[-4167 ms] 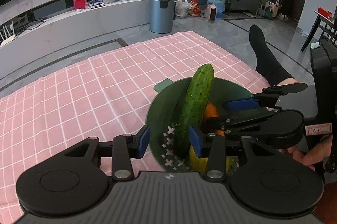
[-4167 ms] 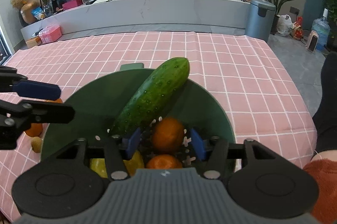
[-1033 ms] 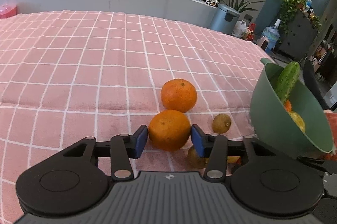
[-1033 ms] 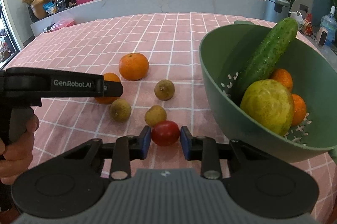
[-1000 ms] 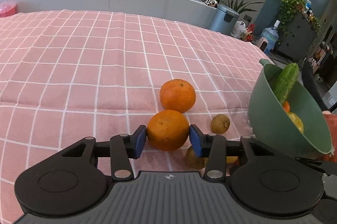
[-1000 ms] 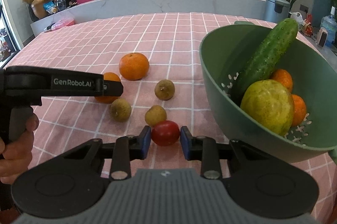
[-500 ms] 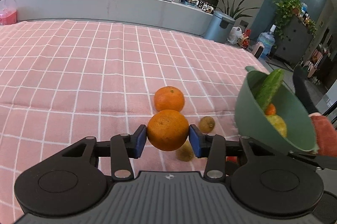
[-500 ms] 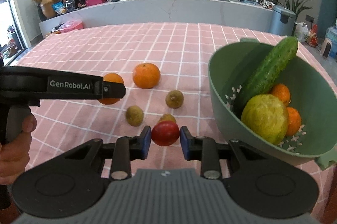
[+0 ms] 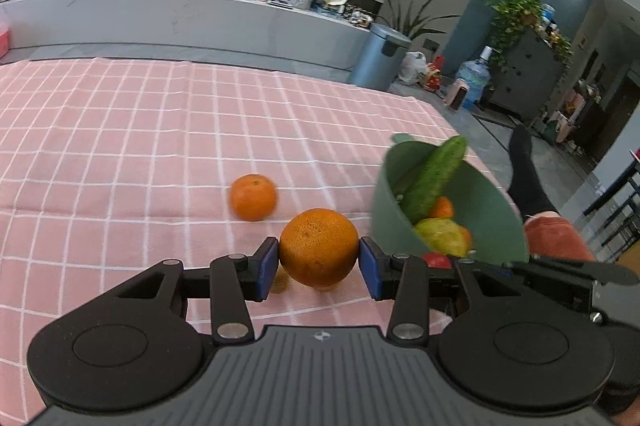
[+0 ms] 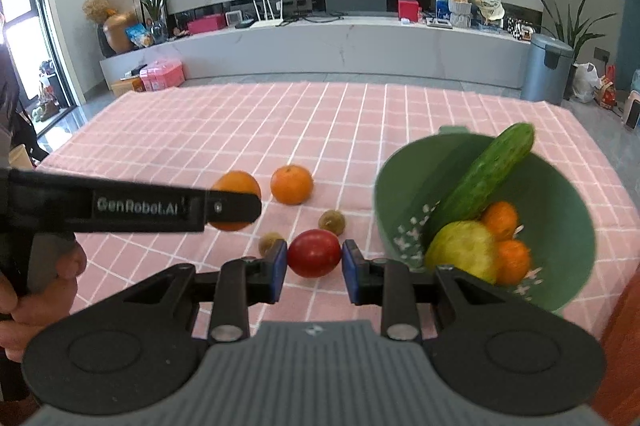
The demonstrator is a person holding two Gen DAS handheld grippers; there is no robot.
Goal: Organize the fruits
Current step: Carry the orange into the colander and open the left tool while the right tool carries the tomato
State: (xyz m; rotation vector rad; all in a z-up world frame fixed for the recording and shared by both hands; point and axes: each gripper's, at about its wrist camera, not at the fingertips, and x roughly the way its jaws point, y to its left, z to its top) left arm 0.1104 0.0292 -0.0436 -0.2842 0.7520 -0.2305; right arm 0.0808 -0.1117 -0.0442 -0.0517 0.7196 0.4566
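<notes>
"GenRobot.AI"-marked left gripper (image 9: 319,263) clamped on orange (image 9: 319,246), right gripper (image 10: 314,264) clamped on tomato (image 10: 314,252).

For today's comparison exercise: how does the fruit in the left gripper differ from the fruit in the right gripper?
The orange in the left gripper is orange with a dimpled skin; the tomato in the right gripper is red and smooth. The orange spreads its jaws wider than the tomato does. Both are round and clamped between blue pads.

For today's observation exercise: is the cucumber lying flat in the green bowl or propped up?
Propped up. The cucumber slants, its lower end among the fruit, its tip past the green bowl rim.
</notes>
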